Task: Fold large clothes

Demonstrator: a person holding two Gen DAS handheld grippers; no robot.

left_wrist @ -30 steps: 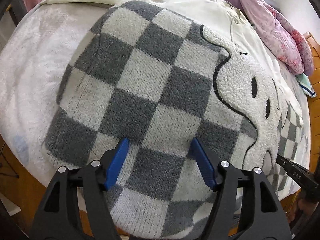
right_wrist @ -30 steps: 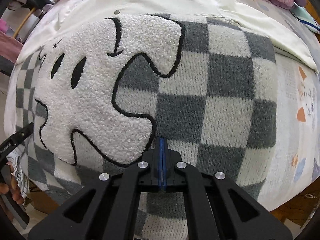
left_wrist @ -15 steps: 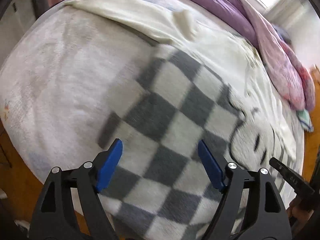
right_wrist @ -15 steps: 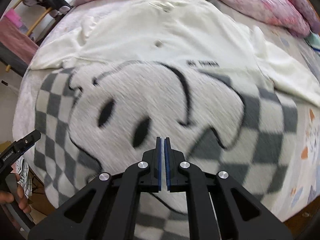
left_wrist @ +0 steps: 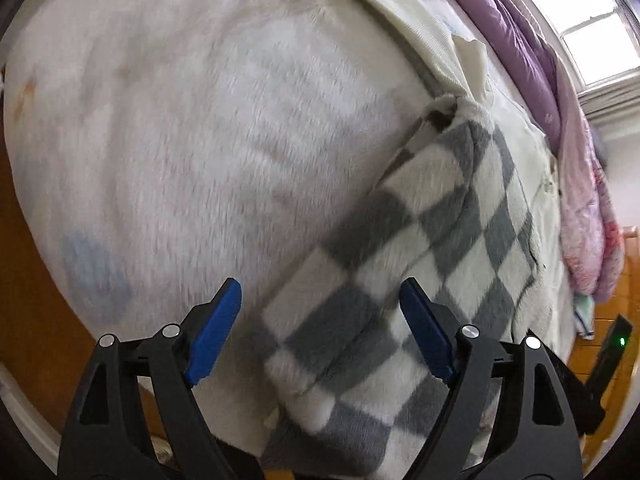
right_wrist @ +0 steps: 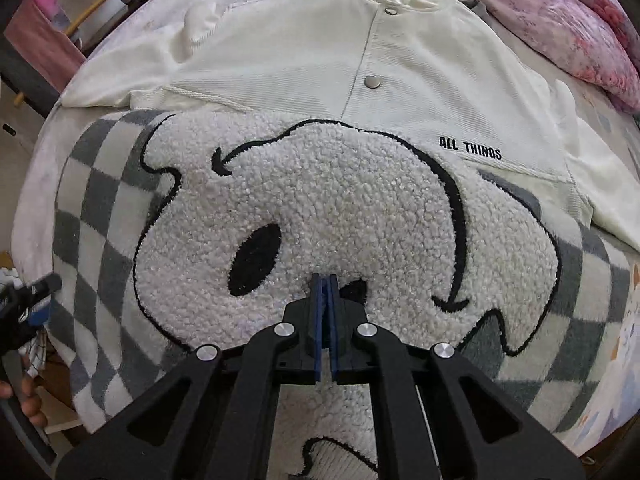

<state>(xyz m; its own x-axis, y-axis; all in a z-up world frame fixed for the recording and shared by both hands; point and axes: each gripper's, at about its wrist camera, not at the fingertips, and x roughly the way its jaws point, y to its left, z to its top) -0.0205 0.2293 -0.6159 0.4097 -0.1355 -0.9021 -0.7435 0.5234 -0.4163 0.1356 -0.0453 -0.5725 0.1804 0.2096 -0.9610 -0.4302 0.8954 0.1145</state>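
A cream snap-button jacket (right_wrist: 304, 60) with a grey-and-white checked fleece lower half (right_wrist: 100, 208) and a fluffy white cartoon patch (right_wrist: 340, 208) lies flat on the bed. My right gripper (right_wrist: 325, 280) hovers over the patch, its blue pads nearly together with nothing between them. My left gripper (left_wrist: 320, 304) is open and empty above the checked hem's left edge (left_wrist: 400, 280). The cream sleeve (left_wrist: 432, 52) runs along the top of the left wrist view.
A white fluffy bedspread (left_wrist: 200, 128) covers the bed. A pink and purple quilt (left_wrist: 576, 208) is bunched along the far side; it also shows in the right wrist view (right_wrist: 560, 20). The wooden floor (left_wrist: 24, 280) lies below the bed edge. The other gripper (right_wrist: 28, 292) shows at left.
My left gripper swung left, from over the checked fabric to its left edge. My right gripper moved from the checked area to over the cartoon patch, staying closed.
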